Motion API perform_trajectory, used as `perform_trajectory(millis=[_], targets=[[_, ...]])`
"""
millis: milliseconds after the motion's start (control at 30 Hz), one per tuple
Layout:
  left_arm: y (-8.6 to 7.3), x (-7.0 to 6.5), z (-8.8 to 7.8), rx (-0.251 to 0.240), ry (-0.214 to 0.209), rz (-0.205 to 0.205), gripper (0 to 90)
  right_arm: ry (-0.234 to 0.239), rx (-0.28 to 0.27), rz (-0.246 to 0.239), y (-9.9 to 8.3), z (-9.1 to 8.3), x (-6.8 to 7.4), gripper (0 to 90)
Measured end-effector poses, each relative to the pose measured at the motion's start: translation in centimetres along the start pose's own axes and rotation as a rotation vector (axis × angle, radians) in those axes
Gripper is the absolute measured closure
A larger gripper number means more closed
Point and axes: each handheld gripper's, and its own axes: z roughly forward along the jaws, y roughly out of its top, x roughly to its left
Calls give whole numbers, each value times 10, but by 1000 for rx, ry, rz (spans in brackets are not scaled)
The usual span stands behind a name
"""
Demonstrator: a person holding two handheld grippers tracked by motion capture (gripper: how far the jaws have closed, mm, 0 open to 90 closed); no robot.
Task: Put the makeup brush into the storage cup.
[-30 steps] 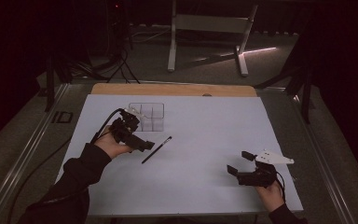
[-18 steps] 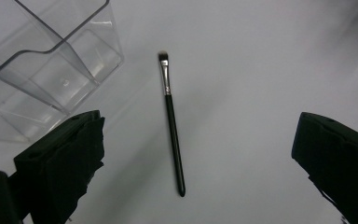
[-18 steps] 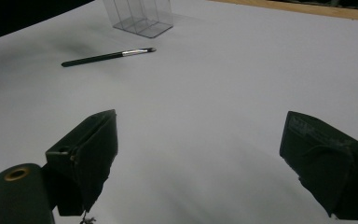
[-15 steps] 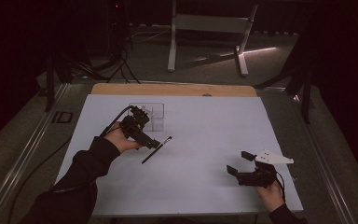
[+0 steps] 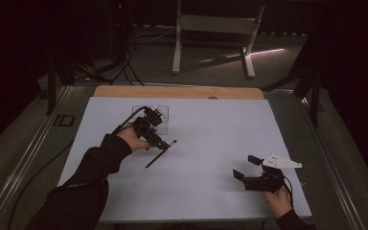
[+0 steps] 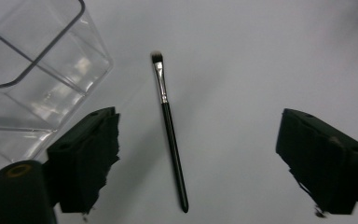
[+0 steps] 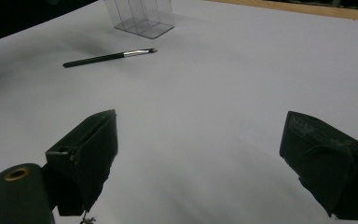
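brush (image 6: 169, 135) between parted jaws, clear box (image 6: 32, 74)

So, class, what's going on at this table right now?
A person works at a table covered by a white sheet, a handheld two-jaw gripper in each hand. The left gripper hovers over a thin black-handled makeup brush with a silver ferrule, which lies flat on the sheet between its open fingers, untouched; these have just been closing. A clear plastic compartment organiser stands beside the brush. The right gripper waits open and empty near the sheet's near right corner.
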Motion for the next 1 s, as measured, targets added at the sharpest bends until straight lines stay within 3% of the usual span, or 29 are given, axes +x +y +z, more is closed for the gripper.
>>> perform_trajectory(millis=[133,500,1000], targets=[[4,3,5,35,-19,0,178,-2,1,2,0,0,0,113],[8,7,19,87,-10,4,341,2,0,0,0,0,0,113],[10,13,35,123,-15,-15,429,4,-2,-2,0,0,0,113]])
